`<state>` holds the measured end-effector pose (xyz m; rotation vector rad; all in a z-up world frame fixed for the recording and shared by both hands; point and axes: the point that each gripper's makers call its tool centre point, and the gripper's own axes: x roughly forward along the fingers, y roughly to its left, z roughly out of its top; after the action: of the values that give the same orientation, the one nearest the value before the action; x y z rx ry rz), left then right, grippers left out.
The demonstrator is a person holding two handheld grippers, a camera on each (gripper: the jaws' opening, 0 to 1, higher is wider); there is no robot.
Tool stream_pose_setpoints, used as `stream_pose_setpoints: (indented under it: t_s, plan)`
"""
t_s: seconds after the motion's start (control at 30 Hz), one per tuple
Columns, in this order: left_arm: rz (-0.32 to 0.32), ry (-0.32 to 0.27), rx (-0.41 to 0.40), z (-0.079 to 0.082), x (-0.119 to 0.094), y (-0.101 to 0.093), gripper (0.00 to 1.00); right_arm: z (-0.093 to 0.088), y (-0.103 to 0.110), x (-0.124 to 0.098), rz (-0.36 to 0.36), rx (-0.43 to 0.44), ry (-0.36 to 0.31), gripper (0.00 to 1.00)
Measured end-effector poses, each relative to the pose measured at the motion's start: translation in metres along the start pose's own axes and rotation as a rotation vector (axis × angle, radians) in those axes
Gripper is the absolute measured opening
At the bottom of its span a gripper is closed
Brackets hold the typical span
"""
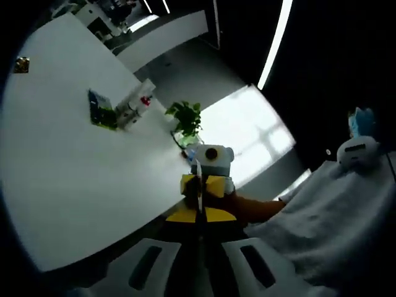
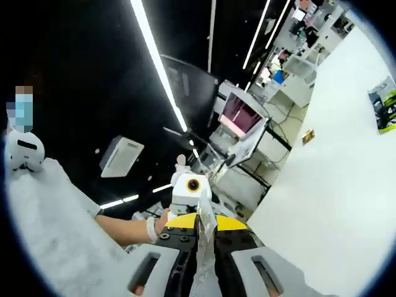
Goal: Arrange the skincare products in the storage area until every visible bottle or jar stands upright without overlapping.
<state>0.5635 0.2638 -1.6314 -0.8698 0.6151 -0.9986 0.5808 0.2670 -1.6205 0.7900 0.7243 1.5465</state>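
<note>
You have both tools lifted well away from the work, so by these views the arranging either hasn't begun or is paused. In the left gripper view, your left gripper [image 1: 201,247] points past the edge of the broad white table [image 1: 68,185] with its two pale jaws drawn together and nothing between them; just ahead of it sits the other gripper, yellow and black. The skincare products [image 1: 133,106], a small cluster of white bottles with a red mark on one, lie near the far side of the table beside a green-and-dark flat packet [image 1: 99,110], and at least one bottle looks to be lying on its side, though it is too small to be sure. A small green potted plant [image 1: 185,120] stands near the table edge, apart from them. In the right gripper view, your right gripper [image 2: 203,253] is likewise closed on nothing, aimed at the room. I'd judge the uprighting and spacing of the bottles all remains to do.
</note>
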Motion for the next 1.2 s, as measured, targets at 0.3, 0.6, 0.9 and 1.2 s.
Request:
stream_pose_setpoints:
  t_s: [0.3,0.6,0.9,1.2]
  plan:
    - [0.011,-0.008,0.007,0.0,0.0,0.002,0.0,0.007,0.001,0.004,0.005,-0.068,0.014,0.0]
    - [0.022,-0.117,-0.001,0.019,-0.009,0.003,0.0,-0.007,0.0,0.003,0.008,0.0,0.081,0.0]
    - [0.028,-0.171,-0.025,0.03,-0.014,0.007,0.0,0.002,-0.002,0.008,-0.012,-0.006,0.041,0.08]
    - [0.031,-0.219,-0.033,0.039,-0.017,0.008,0.0,0.011,-0.002,0.012,-0.012,-0.046,0.024,0.0]
